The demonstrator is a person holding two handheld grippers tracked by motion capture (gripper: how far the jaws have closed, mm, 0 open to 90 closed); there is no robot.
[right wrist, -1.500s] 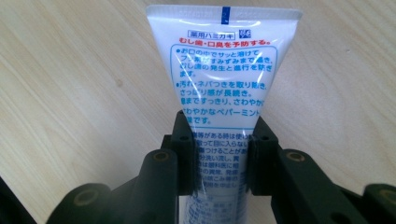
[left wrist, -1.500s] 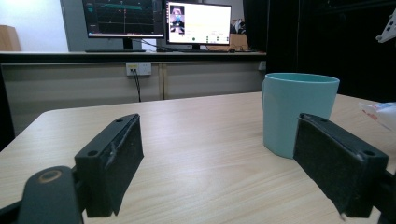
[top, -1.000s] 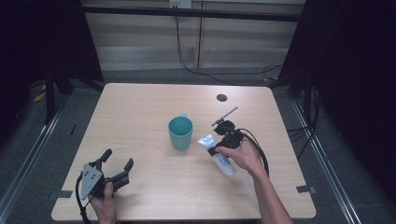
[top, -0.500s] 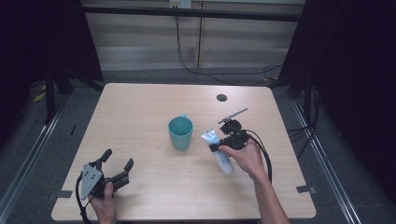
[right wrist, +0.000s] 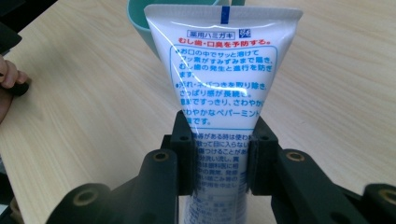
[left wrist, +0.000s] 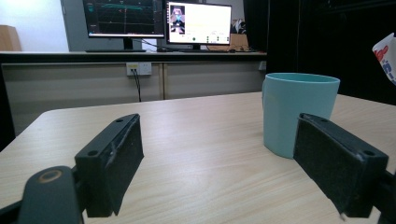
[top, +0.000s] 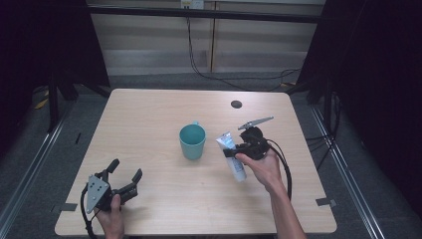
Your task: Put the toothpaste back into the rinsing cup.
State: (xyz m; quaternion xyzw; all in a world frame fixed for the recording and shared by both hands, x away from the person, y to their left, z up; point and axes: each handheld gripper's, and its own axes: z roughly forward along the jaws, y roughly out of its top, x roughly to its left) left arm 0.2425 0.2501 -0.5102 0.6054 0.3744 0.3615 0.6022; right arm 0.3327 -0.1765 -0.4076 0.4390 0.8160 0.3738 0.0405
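1. The wooden table (top: 164, 114) is pale, its grain running across, with a small dark round spot (top: 236, 104) near its far right side.
2. Beyond the table, seen from the left gripper view, a long counter (left wrist: 140, 74) carries two lit monitors (left wrist: 159, 21) and a wall socket (left wrist: 138, 68) with a cable hanging from it.
3. A teal cup (top: 192, 141) stands upright around the middle of the table; in the left gripper view the cup (left wrist: 299, 109) stands ahead and to the right of the jaws, apart from them.
4. The right gripper (top: 234, 150), in the person's right hand (top: 261, 167), sits just right of the cup. In the right gripper view its jaws are closed tight on both sides of a white toothpaste tube (right wrist: 224, 70).
5. The tube (top: 233, 157) is clamped partway along its length, its flat crimped end pointing toward the cup and its other end toward the person. Whether it touches the table I cannot tell. Red and blue print covers its face.
6. The left gripper (top: 124, 177) rests near the table's front left corner in the person's left hand (top: 112, 216), well apart from the cup. Its jaws are spread wide with nothing between them.
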